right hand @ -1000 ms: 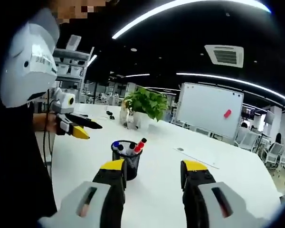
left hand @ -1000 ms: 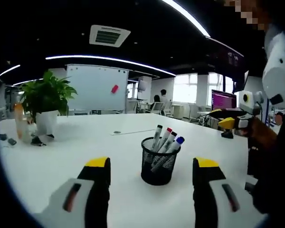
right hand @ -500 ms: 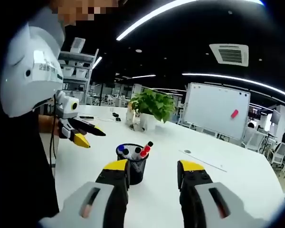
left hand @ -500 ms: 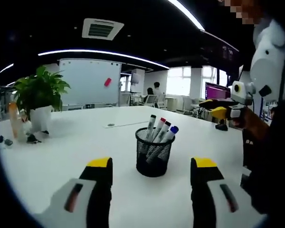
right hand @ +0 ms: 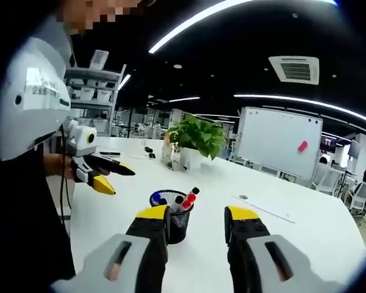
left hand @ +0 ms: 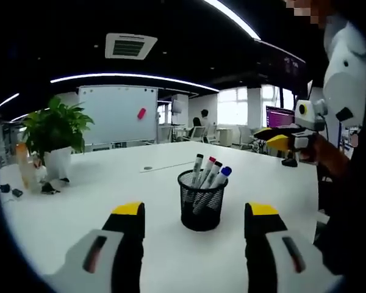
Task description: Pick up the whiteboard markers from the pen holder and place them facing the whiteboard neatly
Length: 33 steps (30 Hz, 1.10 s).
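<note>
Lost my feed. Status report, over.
Both tools open, empty: left, right. Markers upright in mesh pen holder. Nothing blocking it.

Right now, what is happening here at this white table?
A person holds a two-jaw gripper in each hand above a white table. Both the left gripper and the right gripper are open and hold nothing. A black mesh pen holder stands on the table with the whiteboard markers upright in it, none taken out yet. The whiteboard stands beyond the far side of the table, and a potted plant sits near the table's edge.
</note>
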{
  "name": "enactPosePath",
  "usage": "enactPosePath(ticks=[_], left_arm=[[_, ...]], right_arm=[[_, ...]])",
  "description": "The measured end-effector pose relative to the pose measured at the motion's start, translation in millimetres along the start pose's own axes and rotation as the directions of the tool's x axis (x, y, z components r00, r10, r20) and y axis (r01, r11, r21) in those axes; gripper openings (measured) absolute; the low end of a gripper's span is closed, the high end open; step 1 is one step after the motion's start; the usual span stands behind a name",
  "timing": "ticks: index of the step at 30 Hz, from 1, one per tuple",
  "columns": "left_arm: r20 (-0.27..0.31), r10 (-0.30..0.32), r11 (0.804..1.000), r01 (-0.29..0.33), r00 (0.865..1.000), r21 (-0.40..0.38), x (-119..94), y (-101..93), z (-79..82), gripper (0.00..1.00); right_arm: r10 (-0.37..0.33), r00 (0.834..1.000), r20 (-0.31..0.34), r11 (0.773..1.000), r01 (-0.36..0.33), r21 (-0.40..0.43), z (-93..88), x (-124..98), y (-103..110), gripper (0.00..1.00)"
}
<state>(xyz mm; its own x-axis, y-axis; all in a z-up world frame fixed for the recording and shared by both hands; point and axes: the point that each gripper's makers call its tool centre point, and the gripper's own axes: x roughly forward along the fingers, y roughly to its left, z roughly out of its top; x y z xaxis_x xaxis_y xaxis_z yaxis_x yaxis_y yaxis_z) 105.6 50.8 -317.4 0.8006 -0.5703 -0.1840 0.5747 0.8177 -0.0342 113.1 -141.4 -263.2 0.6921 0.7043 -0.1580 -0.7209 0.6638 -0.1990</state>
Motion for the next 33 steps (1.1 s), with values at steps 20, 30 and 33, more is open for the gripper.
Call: enactPosePath(ticks=[20, 30, 33], left_arm=[[-0.05, 0.026, 0.999, -0.025, 0.998, 0.026, -2.4, 7.1, -12.8, 0.65], [-0.039, 0.035, 0.999, -0.034, 0.999, 0.011, -6.5, 7.6, -12.4, 0.65], [-0.038, 0.035, 0.999, -0.034, 0.999, 0.015, -6.8, 7.2, -12.4, 0.65]], right_arm=[[0.036, 0.997, -0.07, 0.998, -0.039, -0.048, -7.6, 17.3, 10.3, 0.35], [0.064, 0.995, -0.079, 0.996, -0.068, -0.049, -7.1, 29.1, 16.3, 0.35], [0.066, 0.994, -0.087, 0.997, -0.07, -0.045, -7.4, 31.8, 17.2, 0.35]])
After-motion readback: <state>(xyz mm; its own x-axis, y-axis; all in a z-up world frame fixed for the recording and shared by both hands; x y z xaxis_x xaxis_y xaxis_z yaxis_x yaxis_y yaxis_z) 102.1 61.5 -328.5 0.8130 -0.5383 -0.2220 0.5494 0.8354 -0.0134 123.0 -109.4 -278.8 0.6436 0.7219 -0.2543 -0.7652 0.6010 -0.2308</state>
